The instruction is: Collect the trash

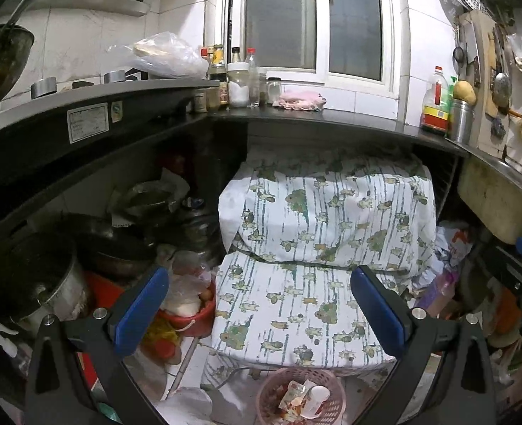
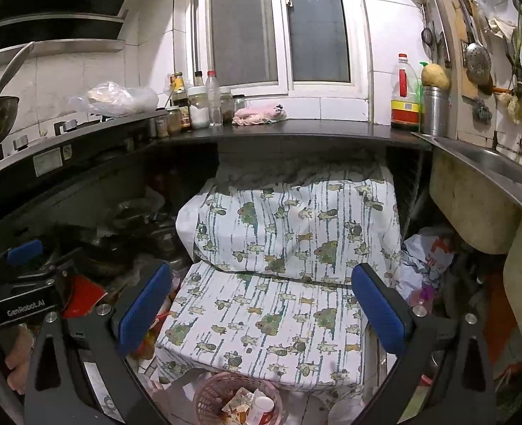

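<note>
Both grippers hang side by side over the kitchen floor, facing the nook under the dark countertop (image 1: pixel 331 120). The left gripper (image 1: pixel 259 304) has its blue pads spread wide, released, nothing between them. Same story on the right gripper (image 2: pixel 261 304): jaws apart, empty, framing the patterned cloth (image 2: pixel 278 283) draped over something bulky beneath that countertop.

The trash sits low and central: a pink basket (image 1: pixel 301 398) on the floor just in front of the cloth-covered bulk, holding crumpled wrappers and a white cup (image 1: pixel 315 402) lying tilted on top. From the right wrist view, the basket (image 2: pixel 207 395) shows at the bottom edge, below and between the pads, the cup (image 2: pixel 261 409) with its red band resting among the wrappers.

Left of the cloth, stacked dark pots (image 1: pixel 119 248) crowd the shelf space, and a red bowl (image 1: pixel 193 318) with a plastic bag in it sits just beside the cloth's lower corner. Right of the cloth, a crumpled printed bag (image 2: pixel 427 258) lies under the sink (image 2: pixel 473 212). Up on the countertop, jars and bottles (image 1: pixel 239 85) cluster at the window corner with a pink rag (image 1: pixel 301 101) beside them, and an oil bottle (image 1: pixel 436 102) stands toward the sink end.
</note>
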